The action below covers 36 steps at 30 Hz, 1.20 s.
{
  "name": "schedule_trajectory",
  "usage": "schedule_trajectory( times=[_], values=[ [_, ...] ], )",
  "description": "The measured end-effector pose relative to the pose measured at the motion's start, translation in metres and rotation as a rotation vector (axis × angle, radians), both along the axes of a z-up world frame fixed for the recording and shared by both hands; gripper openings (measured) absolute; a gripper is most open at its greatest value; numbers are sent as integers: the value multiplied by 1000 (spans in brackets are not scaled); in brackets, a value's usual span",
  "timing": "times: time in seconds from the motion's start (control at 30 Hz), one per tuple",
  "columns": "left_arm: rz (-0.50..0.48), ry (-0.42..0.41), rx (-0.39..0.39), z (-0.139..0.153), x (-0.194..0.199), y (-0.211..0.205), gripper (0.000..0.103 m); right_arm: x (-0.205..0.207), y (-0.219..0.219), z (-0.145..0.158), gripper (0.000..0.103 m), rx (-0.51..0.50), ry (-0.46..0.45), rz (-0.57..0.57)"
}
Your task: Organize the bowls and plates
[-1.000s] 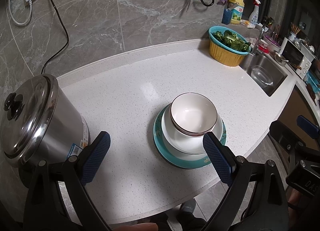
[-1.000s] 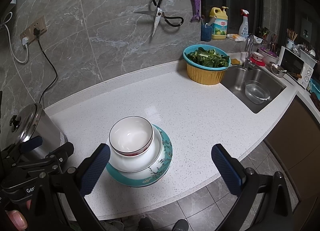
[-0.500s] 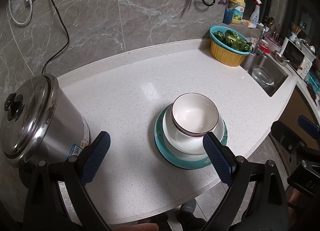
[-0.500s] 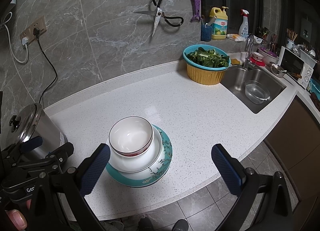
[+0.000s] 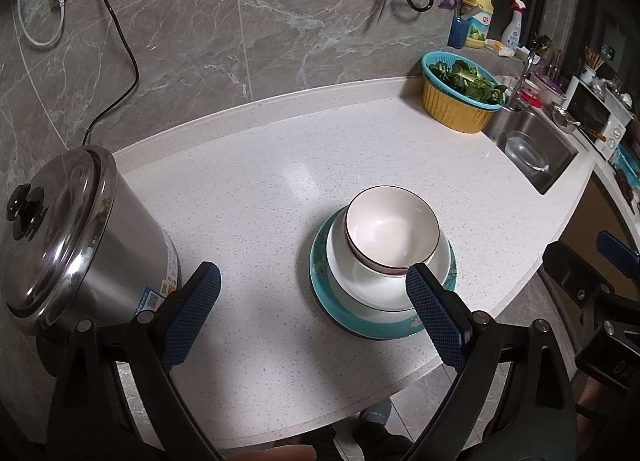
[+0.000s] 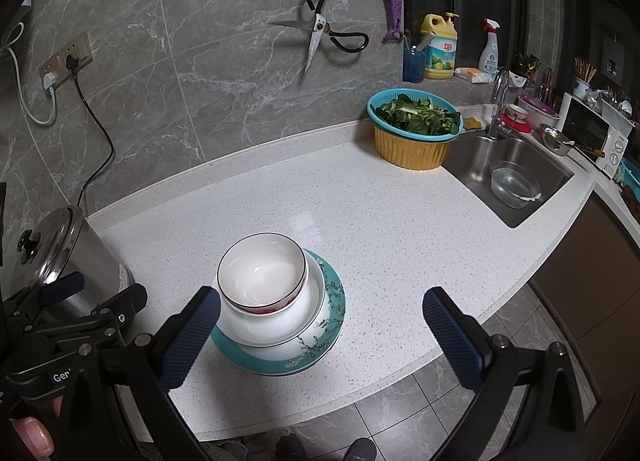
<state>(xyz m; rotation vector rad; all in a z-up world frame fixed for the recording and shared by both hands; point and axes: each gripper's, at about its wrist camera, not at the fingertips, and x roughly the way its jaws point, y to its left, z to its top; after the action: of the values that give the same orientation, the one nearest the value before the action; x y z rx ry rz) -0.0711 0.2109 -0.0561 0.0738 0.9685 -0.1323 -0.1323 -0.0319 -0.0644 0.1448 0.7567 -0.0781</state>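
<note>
I have both claws spread wide and holding nothing. My left claw (image 5: 314, 313) hangs above the near edge of the white speckled tabletop (image 5: 248, 197), its right pad in front of the stack's near rim; whether it touches I cannot tell. My right claw (image 6: 320, 335) hangs over the same edge, its left pad overlapping the stack's left side in the picture.

The stack sits near the front of the tabletop: a small bowl (image 5: 392, 230) with a dark rim nests in a wider white bowl (image 5: 368, 285), and that rests on a teal plate (image 6: 320, 335) painted with blossom branches.

A steel pot (image 5: 76, 237) with its lid on stands to the left, well apart from the stack. A basket of greens (image 6: 414, 131) sits far back beside the sink (image 6: 516, 177).
</note>
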Motion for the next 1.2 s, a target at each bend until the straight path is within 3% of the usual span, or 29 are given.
schedule_trajectory(
  times=[1.2],
  values=[
    [-1, 10, -2, -5, 5, -2, 94, 1, -3, -3, 103, 1, 7, 5]
  ],
)
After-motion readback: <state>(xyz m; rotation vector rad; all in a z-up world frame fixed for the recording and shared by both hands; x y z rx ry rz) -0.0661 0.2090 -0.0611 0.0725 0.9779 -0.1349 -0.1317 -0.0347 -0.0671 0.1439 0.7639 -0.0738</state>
